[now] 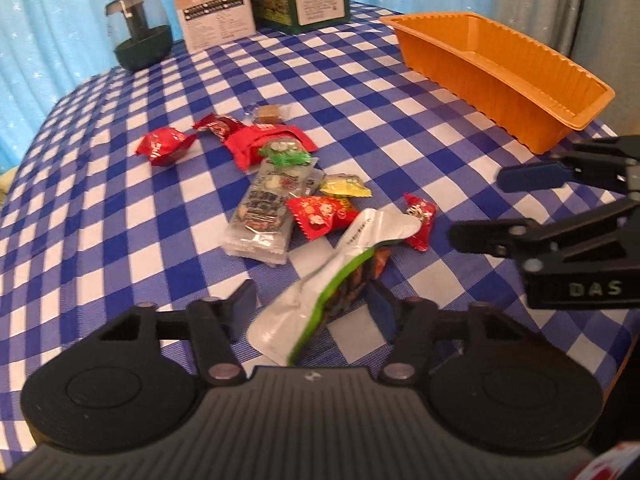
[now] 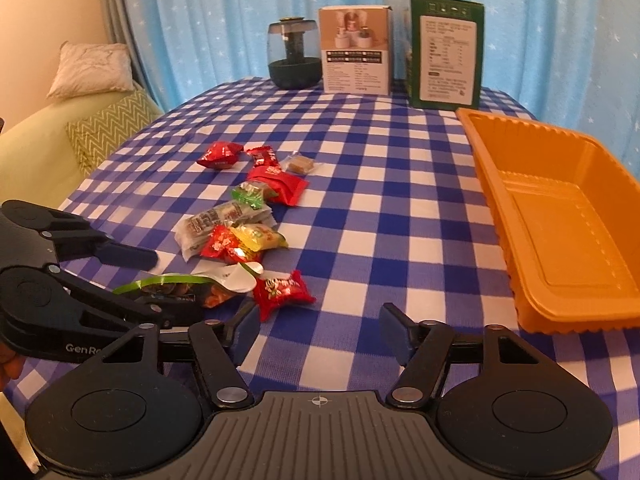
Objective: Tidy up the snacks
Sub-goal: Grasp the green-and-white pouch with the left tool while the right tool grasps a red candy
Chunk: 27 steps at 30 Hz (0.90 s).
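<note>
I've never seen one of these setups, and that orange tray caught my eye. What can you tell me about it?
The orange tray is a long rectangular tub of what looks like thin moulded plastic, with ribbed, fluted walls, a flat rim and a stepped floor. It sits upright and empty on the blue-and-white checked tablecloth, near the table's right edge, apart from the snack pile. Neither gripper touches it; only the cloth does.

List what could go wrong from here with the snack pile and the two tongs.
1. The left tongs bracket the green-edged pouch with the fingers still apart; closing on its floppy edge may let it slip or drag the red candy beside it.
2. The right tongs sit open close by, so the two could collide over the pile.
3. The orange tray is empty and across the table; a loose grip could drop the pouch on the way.
</note>
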Motion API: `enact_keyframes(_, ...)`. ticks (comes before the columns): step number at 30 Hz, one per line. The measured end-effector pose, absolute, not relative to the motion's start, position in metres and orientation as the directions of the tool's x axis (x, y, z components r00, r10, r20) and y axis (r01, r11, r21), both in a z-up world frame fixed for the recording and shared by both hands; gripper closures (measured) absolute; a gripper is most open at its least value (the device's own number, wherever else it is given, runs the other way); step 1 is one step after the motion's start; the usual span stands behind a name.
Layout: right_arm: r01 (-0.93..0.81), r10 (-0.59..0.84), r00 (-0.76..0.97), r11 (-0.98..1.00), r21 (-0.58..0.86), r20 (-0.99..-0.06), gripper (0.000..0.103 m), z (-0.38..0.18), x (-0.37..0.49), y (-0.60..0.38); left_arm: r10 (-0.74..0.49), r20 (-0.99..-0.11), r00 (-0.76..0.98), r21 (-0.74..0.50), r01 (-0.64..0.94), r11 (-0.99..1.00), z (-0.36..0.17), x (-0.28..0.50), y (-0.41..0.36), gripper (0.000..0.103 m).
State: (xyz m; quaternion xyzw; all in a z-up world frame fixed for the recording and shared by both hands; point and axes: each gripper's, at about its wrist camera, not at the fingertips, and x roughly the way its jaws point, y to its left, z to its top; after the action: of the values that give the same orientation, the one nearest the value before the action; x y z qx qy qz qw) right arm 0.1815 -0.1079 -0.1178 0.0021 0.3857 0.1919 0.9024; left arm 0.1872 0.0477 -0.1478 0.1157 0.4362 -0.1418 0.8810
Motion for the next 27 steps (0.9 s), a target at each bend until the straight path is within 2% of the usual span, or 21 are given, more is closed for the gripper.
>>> enact_keyframes(4, -0.367, 0.355, 0.627, 0.92, 0.138, -0.694, 0.042, -0.122, 0.186, -0.1, -0.206, -0.789, 0.579, 0.051, 0.395, 0.917, -0.149, 0.188, 0.048, 0.055)
enact_keyframes(10, -0.384, 0.355, 0.623, 0.915, 0.123, -0.698, 0.044, -0.127, 0.188, -0.093, -0.224, -0.778, 0.587, 0.112, 0.48, 0.87, -0.149, 0.189, 0.039, 0.062)
enact_keyframes(15, -0.387, 0.362, 0.616, 0.913, 0.131, -0.7, 0.046, -0.131, 0.191, -0.094, -0.251, -0.784, 0.568, 0.117, 0.532, 0.839, -0.149, 0.193, 0.038, 0.067)
enact_keyframes(23, -0.417, 0.398, 0.613, 0.897, 0.149, -0.683, 0.046, -0.131, 0.195, -0.089, -0.264, -0.79, 0.553, 0.016, 0.449, 0.894, -0.145, 0.183, 0.049, 0.081)
enact_keyframes(24, -0.417, 0.398, 0.612, 0.897, 0.148, -0.683, 0.047, -0.132, 0.196, -0.088, -0.263, -0.79, 0.553, 0.007, 0.438, 0.899, -0.145, 0.182, 0.05, 0.082)
enact_keyframes(27, -0.427, 0.397, 0.599, 0.893, 0.143, -0.695, 0.061, -0.135, 0.2, -0.083, -0.256, -0.79, 0.557, 0.004, 0.422, 0.907, -0.145, 0.179, 0.052, 0.082)
